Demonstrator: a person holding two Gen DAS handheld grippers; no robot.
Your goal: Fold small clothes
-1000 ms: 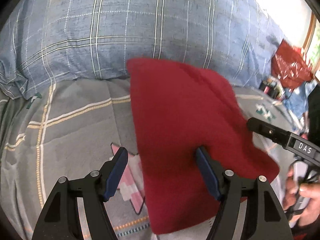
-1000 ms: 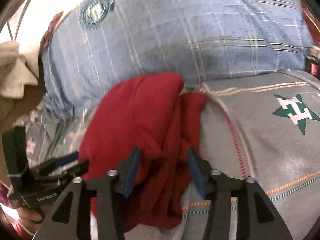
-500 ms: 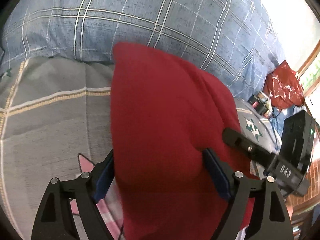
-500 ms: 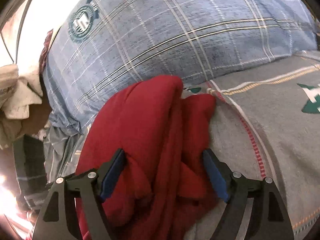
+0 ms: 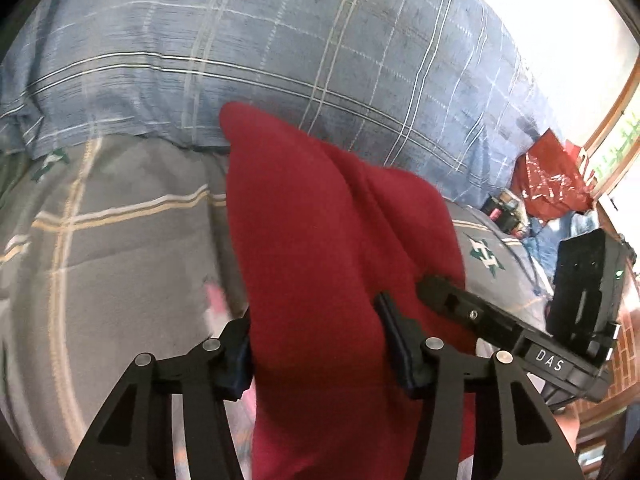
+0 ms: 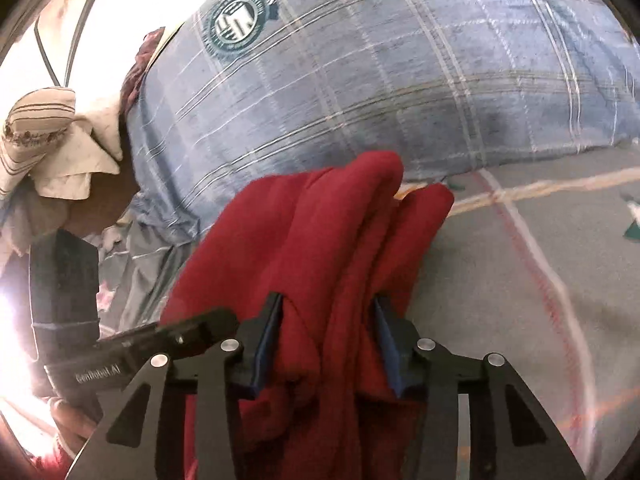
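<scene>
A dark red garment lies bunched in long folds on the grey bedspread, its far end against a blue plaid pillow. My left gripper has the garment's near left part filling the gap between its closing jaws, and both blue pads touch the cloth. The right gripper is also closing, its pads pinching several gathered folds of the same red garment. Each tool's black finger shows at the garment's edge in the other's view.
The plaid pillow walls off the far side. A red bag and small items sit far right by a window. Cream cloths are piled at the left. Grey bedspread stretches right of the garment.
Both grippers opened wide, pushed forward over the red garment, then narrowed onto it. The cloth now sits deeper between both pairs of pads, and the two tools are closer together.
</scene>
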